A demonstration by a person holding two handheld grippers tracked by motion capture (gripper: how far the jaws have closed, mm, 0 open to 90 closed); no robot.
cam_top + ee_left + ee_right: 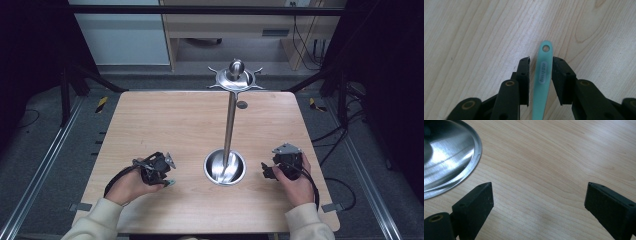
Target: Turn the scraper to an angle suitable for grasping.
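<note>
Left gripper view: handle (541, 82) — one mint-green strip with a hole at its tip, flat on the table (474, 30), between the jaws, tip toward 12 o'clock.
Left gripper (541, 75): jaws slightly apart, narrow gaps either side, no grip.
Writing: white lettering, unreadable.
Right gripper (537, 195): wide open, empty; stand base (446, 155) at 10 o'clock.

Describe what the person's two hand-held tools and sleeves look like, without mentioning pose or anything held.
Both tools are black. The left tool trails a black cable. Its jaws are flat-faced blocks on arms with brass-coloured rivets. The right tool has a grey three-cornered plate on top and a black cable looping past the wrist. The sleeves are cream-coloured with ribbed cuffs.
</note>
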